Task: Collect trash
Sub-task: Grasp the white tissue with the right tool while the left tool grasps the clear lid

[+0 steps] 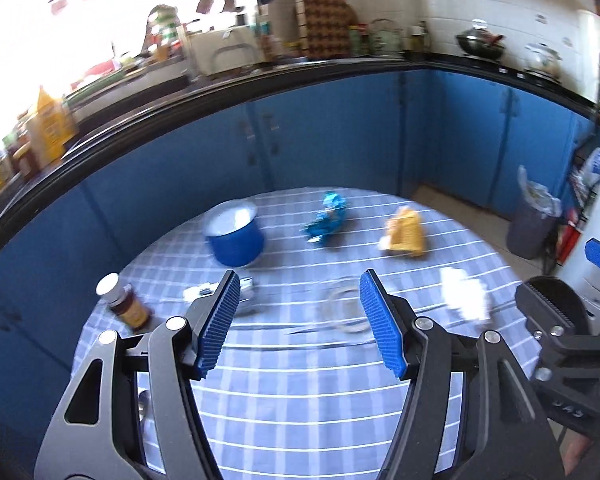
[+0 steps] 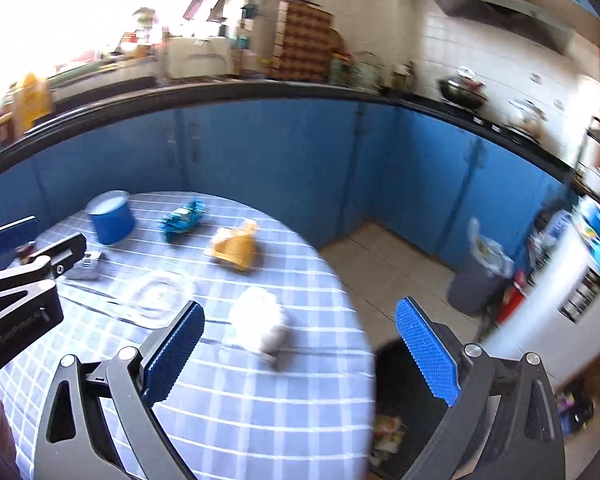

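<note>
On the round checked table (image 1: 300,400) lie a crumpled blue wrapper (image 1: 327,220), a yellow snack bag (image 1: 406,232) and a crumpled white tissue (image 1: 466,294). The same wrapper (image 2: 182,220), yellow bag (image 2: 236,246) and tissue (image 2: 258,322) show in the right wrist view. My left gripper (image 1: 298,300) is open and empty above the table's near half. My right gripper (image 2: 300,332) is open and empty, just above and near the tissue at the table's right edge (image 2: 356,320). A black bin (image 2: 404,408) with trash inside stands on the floor below that edge.
A blue pot (image 1: 236,236), a brown bottle (image 1: 126,300), a small foil packet (image 1: 204,292) and a clear glass lid (image 1: 346,308) are on the table. A grey lined bin (image 1: 532,220) stands by the blue cabinets. The right gripper's body (image 1: 560,320) shows at the left view's right side.
</note>
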`<state>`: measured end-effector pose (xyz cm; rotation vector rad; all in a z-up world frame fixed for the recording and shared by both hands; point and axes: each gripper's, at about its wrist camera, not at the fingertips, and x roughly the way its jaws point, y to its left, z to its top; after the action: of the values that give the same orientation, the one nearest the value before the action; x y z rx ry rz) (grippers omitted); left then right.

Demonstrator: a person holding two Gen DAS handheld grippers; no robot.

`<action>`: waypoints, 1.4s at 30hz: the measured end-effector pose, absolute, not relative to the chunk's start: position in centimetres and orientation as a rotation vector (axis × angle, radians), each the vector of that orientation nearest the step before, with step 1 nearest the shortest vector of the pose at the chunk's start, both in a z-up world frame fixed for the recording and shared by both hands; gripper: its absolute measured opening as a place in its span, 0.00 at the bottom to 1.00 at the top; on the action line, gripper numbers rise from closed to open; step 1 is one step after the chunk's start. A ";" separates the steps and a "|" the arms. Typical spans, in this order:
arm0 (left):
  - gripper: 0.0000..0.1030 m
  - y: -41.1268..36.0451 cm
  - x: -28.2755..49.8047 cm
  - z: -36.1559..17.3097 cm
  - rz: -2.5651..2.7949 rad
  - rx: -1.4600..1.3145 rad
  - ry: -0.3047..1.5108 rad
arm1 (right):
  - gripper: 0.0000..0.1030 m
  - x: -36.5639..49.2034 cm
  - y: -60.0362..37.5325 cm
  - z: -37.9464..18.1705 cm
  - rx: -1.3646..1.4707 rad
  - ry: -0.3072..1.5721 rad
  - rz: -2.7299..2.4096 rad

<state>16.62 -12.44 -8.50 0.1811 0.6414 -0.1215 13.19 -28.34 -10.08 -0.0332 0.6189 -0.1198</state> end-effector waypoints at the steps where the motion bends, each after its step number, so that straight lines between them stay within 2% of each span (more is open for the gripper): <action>1: 0.62 -11.7 16.8 -8.6 -0.110 0.175 0.646 | 0.91 13.8 -27.6 -10.5 -0.030 0.630 -0.090; 4: 0.62 -8.9 17.6 -9.4 -0.067 0.151 0.669 | 0.91 14.5 -26.4 -11.5 -0.027 0.642 -0.075; 10: 0.62 -5.6 18.8 -10.8 -0.034 0.102 0.713 | 0.91 17.3 -25.5 -13.2 -0.064 0.784 -0.061; 23: 0.62 -4.6 20.1 -12.0 -0.027 0.075 0.715 | 0.91 20.2 -27.6 -15.3 -0.068 0.841 -0.110; 33: 0.62 -5.2 22.6 -14.1 -0.027 0.071 0.782 | 0.90 21.4 -27.7 -16.7 -0.107 0.853 -0.128; 34: 0.62 -5.1 23.1 -14.3 -0.024 0.064 0.794 | 0.88 21.5 -27.7 -16.8 -0.106 0.854 -0.127; 35: 0.62 -5.1 23.4 -14.5 -0.024 0.059 0.803 | 0.77 21.6 -27.7 -17.0 -0.105 0.858 -0.128; 36: 0.62 -5.1 23.8 -14.6 -0.028 0.050 0.819 | 0.60 21.8 -27.9 -17.2 -0.099 0.871 -0.133; 38: 0.64 -5.5 24.3 -14.8 -0.048 0.032 0.838 | 0.39 22.1 -28.4 -17.8 -0.066 0.899 -0.126; 40: 0.72 -6.5 24.3 -14.8 -0.072 0.033 0.841 | 0.36 22.2 -28.8 -18.0 -0.047 0.904 -0.113; 42: 0.76 -8.5 24.2 -14.7 -0.119 0.057 0.840 | 0.28 22.1 -28.7 -18.0 -0.056 0.897 -0.112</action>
<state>24.17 -8.45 -14.67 0.0567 0.8397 -0.1193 22.14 -28.66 -18.01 -0.0564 0.8971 -0.1116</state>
